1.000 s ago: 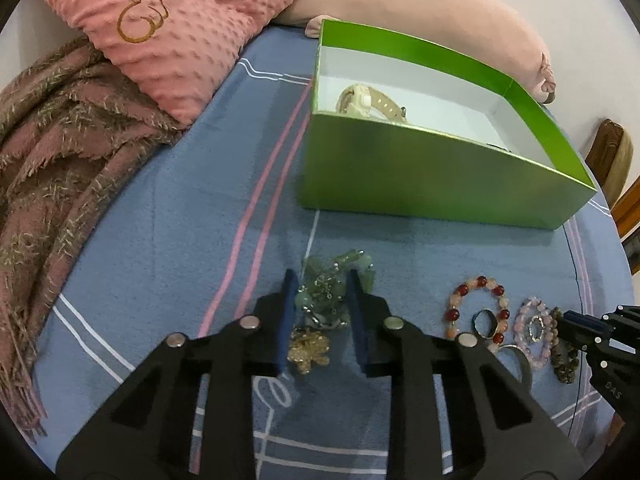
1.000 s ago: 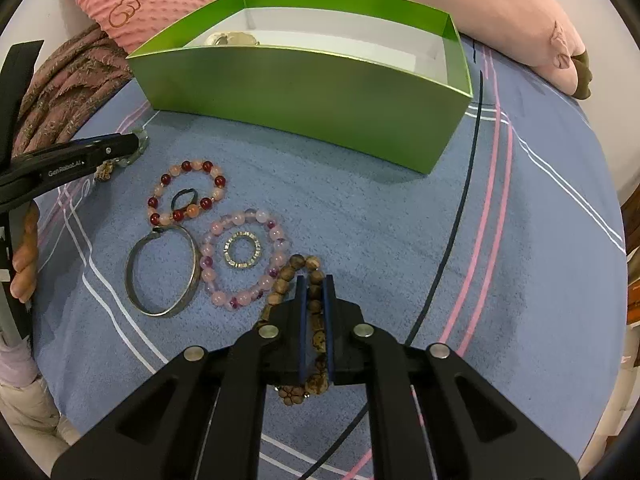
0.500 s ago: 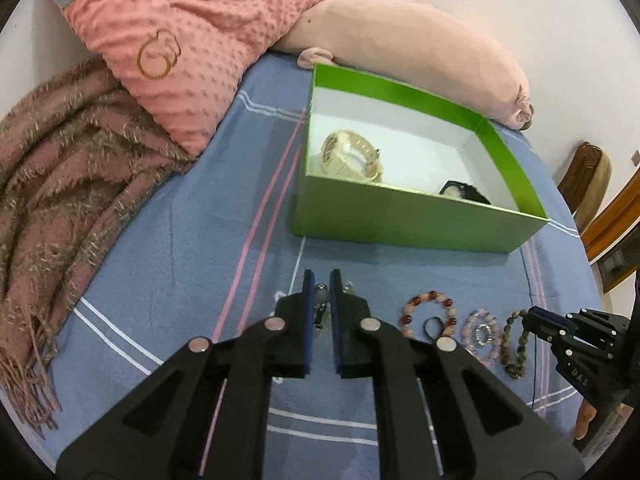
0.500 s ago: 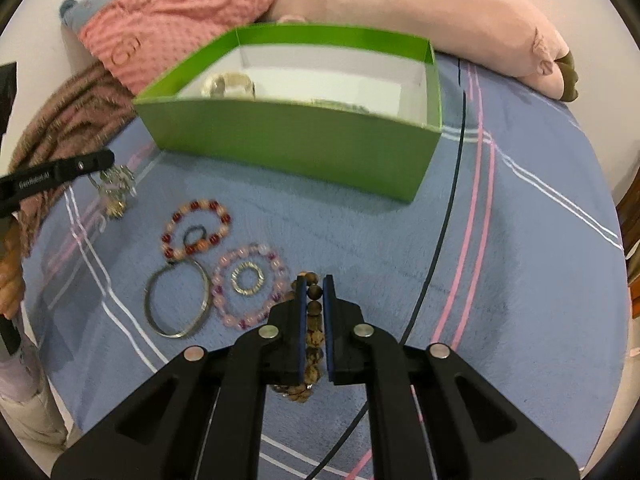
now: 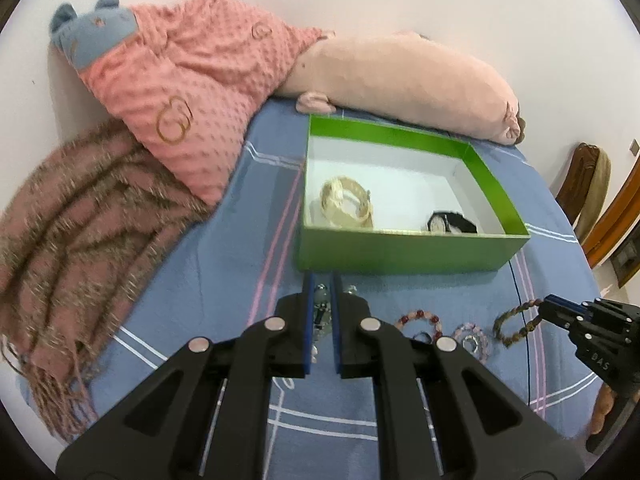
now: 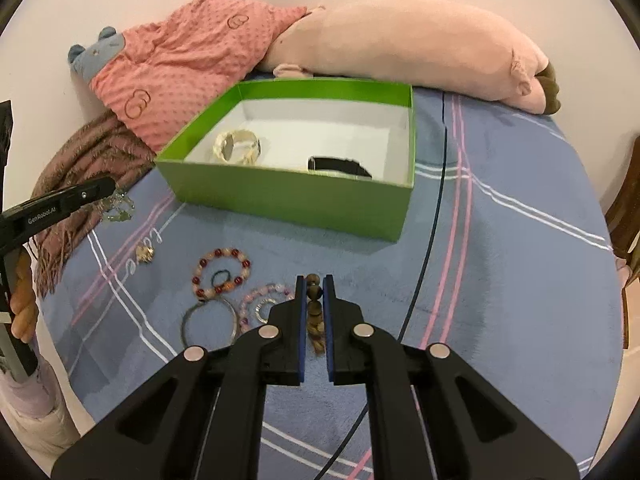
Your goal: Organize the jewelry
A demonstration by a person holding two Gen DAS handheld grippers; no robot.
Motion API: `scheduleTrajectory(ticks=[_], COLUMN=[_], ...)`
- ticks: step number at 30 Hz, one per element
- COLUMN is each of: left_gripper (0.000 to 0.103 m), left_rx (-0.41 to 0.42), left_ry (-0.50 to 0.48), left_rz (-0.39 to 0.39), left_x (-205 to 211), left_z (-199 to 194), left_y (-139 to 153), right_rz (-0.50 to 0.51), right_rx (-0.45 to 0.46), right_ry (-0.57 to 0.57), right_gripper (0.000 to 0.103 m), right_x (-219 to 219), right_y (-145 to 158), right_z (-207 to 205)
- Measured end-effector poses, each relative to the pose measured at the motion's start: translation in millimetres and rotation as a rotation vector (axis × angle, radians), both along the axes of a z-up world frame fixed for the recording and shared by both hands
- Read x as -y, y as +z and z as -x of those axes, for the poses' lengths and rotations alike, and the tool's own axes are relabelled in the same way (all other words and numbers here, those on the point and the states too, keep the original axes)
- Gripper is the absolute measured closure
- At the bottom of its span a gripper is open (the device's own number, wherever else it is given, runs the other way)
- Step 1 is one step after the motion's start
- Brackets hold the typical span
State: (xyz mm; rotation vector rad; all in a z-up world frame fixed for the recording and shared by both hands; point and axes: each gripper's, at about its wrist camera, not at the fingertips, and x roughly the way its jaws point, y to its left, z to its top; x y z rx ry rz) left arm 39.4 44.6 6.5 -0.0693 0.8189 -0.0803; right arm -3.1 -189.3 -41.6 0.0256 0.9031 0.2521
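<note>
Bedding first: I count one blue striped bedspread (image 6: pixel 500 280), with "love" stitched in white near its left edge, one long pink plush pig (image 6: pixel 400 36) and one dotted pink pillow (image 5: pixel 192 92) along the far edge, and one fringed brown throw (image 5: pixel 72 240) at the left. One green box (image 6: pixel 304 200) stands mid-bed, holding two watches: a cream watch (image 6: pixel 238 147) and a black watch (image 6: pixel 340 167). My left gripper (image 5: pixel 321 280) (its side reads "GenRobot.AI") is clamped on a silvery green charm piece (image 6: pixel 118 206), lifted clear of the bedspread. My right gripper (image 6: pixel 313 280) is closed on a brown wooden bead bracelet (image 5: pixel 516 320). On the bedspread near its front edge lie one red bead bracelet (image 6: pixel 222 272), one pink bead bracelet (image 6: pixel 264 300), one metal bangle (image 6: pixel 209 322), two small rings and one gold charm (image 6: pixel 145 254).
</note>
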Motion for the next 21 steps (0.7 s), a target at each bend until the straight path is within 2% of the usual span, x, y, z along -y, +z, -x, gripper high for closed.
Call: scheduleTrajectory(ticks=[5, 12, 18, 21], left_gripper=[0.096, 0.096, 0.096, 0.096], left_rx=[0.032, 0.036, 0.032, 0.032], left_ry=[-0.01, -0.034, -0.057, -0.06], left_rz=[-0.017, -0.026, -0.044, -0.062], left_x=[-1, 3, 14, 19], left_z=[1, -2, -7, -9], left_y=[12, 12, 6, 3], right_rz=[0.057, 0.097, 0.186, 0.188], right_rx=[0.026, 0.04, 0.023, 0.0], right_ry=[-0.004, 0.002, 0.024, 0.031], right_gripper=[0.096, 0.096, 0.096, 0.096], right_x=[-9, -15, -28, -32], right_y=[23, 46, 42, 33], right_z=[1, 2, 0, -4])
